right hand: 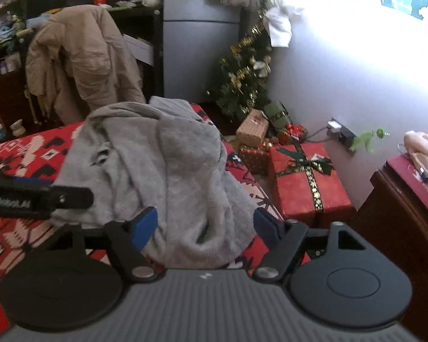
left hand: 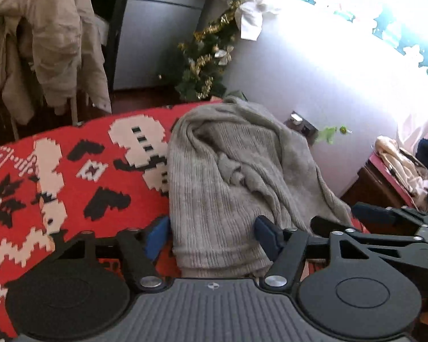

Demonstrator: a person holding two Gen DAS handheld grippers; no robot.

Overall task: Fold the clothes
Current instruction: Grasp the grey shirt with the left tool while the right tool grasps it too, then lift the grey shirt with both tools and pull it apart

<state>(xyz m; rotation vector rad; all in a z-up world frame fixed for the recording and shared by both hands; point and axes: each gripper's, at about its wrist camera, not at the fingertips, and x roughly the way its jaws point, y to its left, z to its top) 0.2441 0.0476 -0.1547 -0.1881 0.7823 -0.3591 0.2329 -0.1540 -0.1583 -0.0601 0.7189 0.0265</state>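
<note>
Both grippers — left gripper [left hand: 212, 235], right gripper [right hand: 205, 226] — straddle the grey sweater's [left hand: 228, 176] near hem, unclenched; pinch evenly before lifting off the red blanket [left hand: 80, 176].

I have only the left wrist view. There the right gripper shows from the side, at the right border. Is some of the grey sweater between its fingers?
Observer: Yes. In the right wrist view the right gripper stands open, with a bunched edge of the grey sweater between its pads, not pinched.
Operator: What is on the floor to the right of the red cover?
Observer: Wrapped gifts. The biggest is a red box with a dark ribbon, near the Christmas tree.
Operator: Is my left gripper seen from there?
Observer: Only one of its fingers, coming in from the left border in front of the sweater's left side.
</note>
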